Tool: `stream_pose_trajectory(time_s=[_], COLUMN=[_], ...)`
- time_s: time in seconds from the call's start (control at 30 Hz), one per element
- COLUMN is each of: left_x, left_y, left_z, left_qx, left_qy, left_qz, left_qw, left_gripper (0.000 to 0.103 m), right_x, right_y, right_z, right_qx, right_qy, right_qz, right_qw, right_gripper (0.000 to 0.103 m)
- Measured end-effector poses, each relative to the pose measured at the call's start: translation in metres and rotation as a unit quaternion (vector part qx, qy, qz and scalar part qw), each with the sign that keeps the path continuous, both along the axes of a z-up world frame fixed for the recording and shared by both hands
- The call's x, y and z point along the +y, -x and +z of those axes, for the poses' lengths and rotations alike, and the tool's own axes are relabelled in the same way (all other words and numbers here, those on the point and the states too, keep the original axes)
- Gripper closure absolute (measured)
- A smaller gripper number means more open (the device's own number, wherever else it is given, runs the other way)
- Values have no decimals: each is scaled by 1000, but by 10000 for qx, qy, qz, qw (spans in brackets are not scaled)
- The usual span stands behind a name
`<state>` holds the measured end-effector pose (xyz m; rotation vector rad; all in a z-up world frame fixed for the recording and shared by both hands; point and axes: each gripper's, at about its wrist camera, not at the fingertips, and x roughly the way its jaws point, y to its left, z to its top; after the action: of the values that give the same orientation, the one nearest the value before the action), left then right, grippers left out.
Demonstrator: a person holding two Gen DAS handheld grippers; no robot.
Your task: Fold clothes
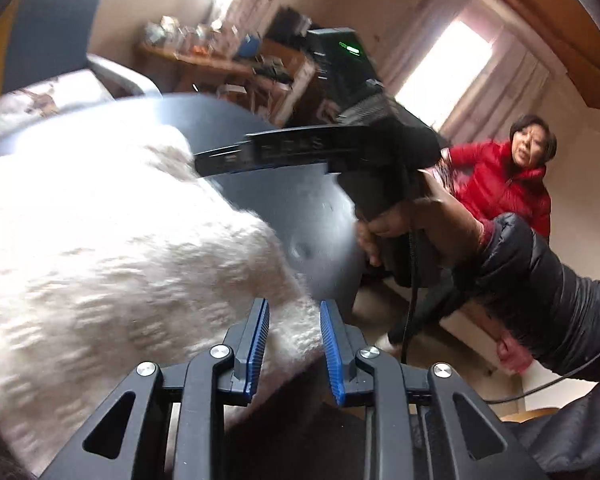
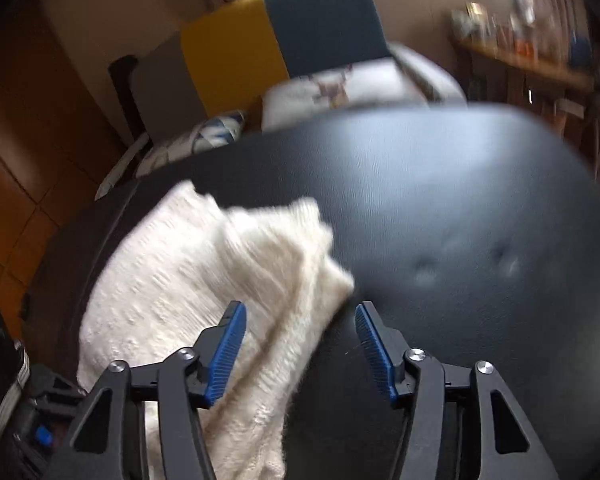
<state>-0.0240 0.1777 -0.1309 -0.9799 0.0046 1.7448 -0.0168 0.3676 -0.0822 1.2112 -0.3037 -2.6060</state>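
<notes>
Right wrist view: white knit sweater [image 2: 204,300] on black table [image 2: 460,208] — jaws spread, empty; left jaws spread too.

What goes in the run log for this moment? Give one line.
stage: folding | white knit garment on black table | left gripper open, over garment edge | right gripper open, nothing gripped

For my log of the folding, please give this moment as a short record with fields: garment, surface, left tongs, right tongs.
garment: cream knitted sweater, partly bunched, lying on the table
surface: round black table
left tongs: open, sweater edge between the blue pads, not clamped
right tongs: open, over the sweater's right edge
background: person in red jacket
</notes>
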Motion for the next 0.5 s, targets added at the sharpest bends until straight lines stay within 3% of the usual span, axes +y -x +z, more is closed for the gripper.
stream_pose_trajectory(time_s=[0.17,0.3,0.43,0.5], left_x=[-36,-57,-52,-49], left_y=[-1,7,6,3], left_z=[15,4,-17,-30], left_qx=[282,290,184,170], left_qy=[-207,64,563,795], left_qz=[474,923,1012,1040], left_qw=[9983,9953,9931,9912], left_gripper=[77,77,76,77], right_x=[-45,-70,-77,-64], right_y=[13,37,58,58], right_z=[25,3,-27,-52], right_qx=[185,-116,-531,-846], right_qy=[260,-19,-503,-315], right_qz=[747,666,319,177], right_qw=[9967,9977,9968,9958], right_gripper=[46,46,47,48])
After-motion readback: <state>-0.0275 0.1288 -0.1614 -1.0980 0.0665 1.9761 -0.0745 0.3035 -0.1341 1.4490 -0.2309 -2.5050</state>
